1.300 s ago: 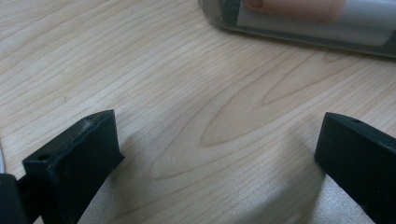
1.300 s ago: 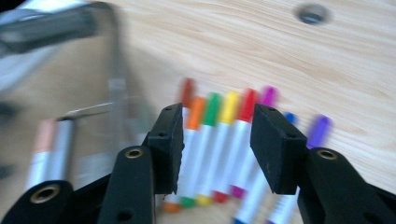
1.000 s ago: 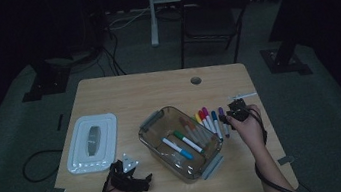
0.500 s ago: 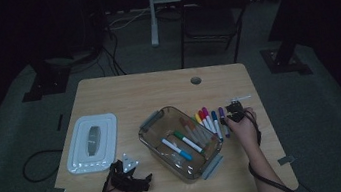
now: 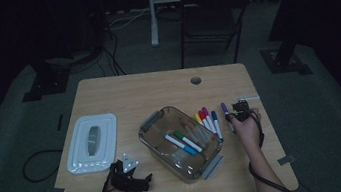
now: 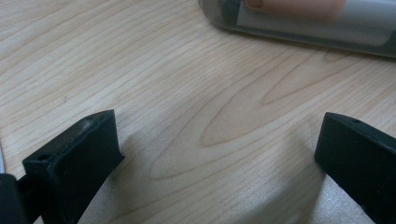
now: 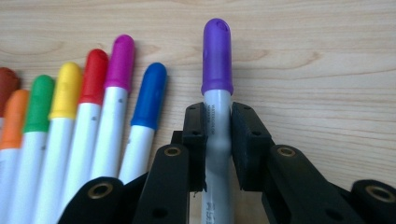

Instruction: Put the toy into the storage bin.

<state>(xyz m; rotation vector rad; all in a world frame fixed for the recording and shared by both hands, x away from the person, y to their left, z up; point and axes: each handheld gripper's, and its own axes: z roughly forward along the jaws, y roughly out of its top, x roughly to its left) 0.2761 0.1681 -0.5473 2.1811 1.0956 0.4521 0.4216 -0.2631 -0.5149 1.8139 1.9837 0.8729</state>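
Right claw (image 7: pixel 217 140) just closed on one purple marker (image 7: pixel 217 65), lying on the worktop (image 5: pixel 157 87) beside a row of six more (image 7: pixel 84 107). Two markers in the clear bin (image 5: pixel 149 129). Left claw (image 6: pixel 219 154) open, holding nothing.

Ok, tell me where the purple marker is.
The purple marker lies on the table's right side, clamped in the right gripper, just right of the blue marker ending the marker row.

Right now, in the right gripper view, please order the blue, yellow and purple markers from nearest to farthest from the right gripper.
1. purple marker, clamped in the right gripper.
2. blue marker, just left.
3. yellow marker, farther left.
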